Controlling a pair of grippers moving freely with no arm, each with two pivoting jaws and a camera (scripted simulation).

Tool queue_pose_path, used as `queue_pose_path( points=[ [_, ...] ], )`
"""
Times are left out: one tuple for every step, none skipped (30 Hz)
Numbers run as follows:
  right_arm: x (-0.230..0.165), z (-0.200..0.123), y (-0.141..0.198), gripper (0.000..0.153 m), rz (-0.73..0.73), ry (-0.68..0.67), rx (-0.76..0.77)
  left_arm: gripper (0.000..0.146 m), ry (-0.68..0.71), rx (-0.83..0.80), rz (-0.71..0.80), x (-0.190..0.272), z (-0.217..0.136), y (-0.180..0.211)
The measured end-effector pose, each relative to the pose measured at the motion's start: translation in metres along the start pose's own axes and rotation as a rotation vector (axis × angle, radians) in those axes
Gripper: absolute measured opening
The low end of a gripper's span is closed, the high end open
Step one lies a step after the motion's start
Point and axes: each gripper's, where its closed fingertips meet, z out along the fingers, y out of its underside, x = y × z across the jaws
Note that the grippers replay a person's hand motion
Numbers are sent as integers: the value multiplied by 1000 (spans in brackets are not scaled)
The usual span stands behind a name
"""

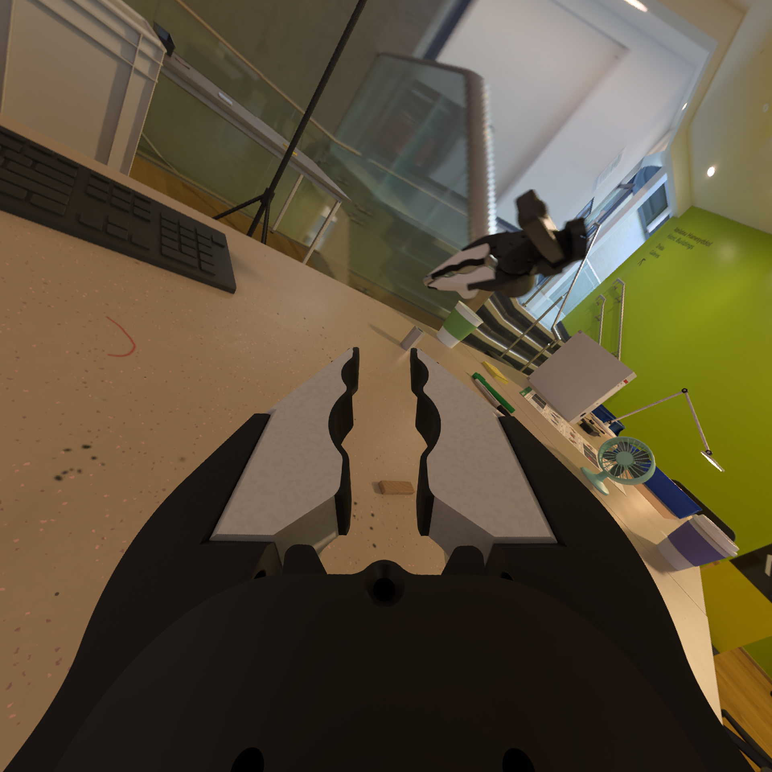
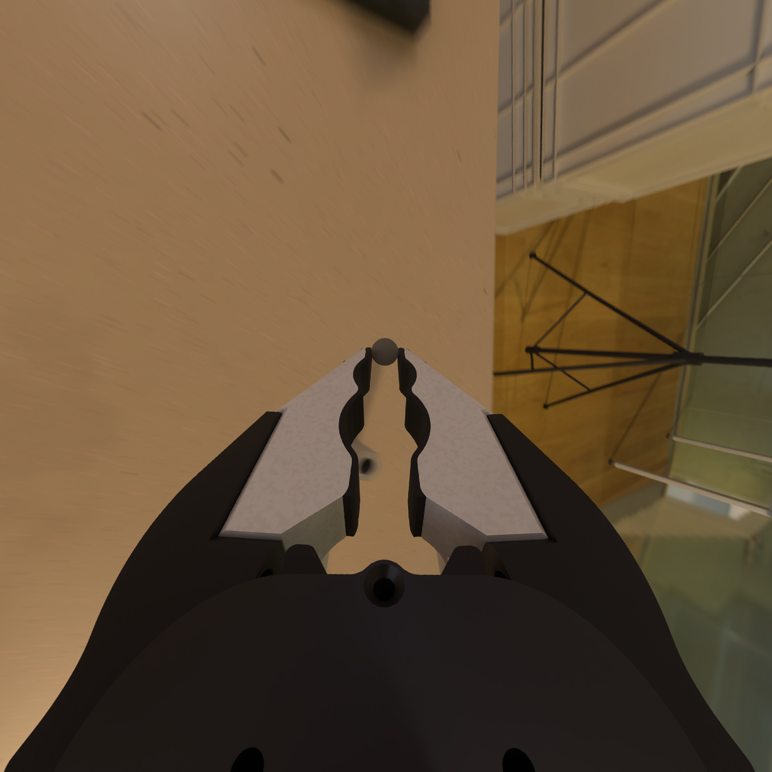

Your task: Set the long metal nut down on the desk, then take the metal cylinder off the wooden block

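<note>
Right gripper pinches the small round grey metal cylinder, left gripper is empty

The right gripper [image 2: 384, 353] has its jaws clamped on the small grey metal cylinder [image 2: 384, 351] right at the tips, up above the speckled tan table [image 2: 209, 250]. The left gripper [image 1: 384, 355] hangs over the table with its jaws apart and nothing between them. The little flat wooden block [image 1: 396, 487] lies bare on the table, seen between the left fingers. The long grey metal nut [image 1: 411, 337] stands on the table farther off, near a green and white paper cup [image 1: 459, 325]. A black keyboard [image 1: 113, 213] sits well away to the side
</note>
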Motion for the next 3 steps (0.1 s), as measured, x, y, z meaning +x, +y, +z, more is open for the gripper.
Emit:
queue_pose_path(
  points=[
    [20,17,20,12,-18,-4,-39,24,-2,-7,-3,-2,1,2],
    [35,35,39,12,-33,-20,-91,25,-6,-14,-5,-4,2,5],
    [47,49,55,12,-61,-24,-149,25,-11,-19,-7,-6,3,7]
  ],
)
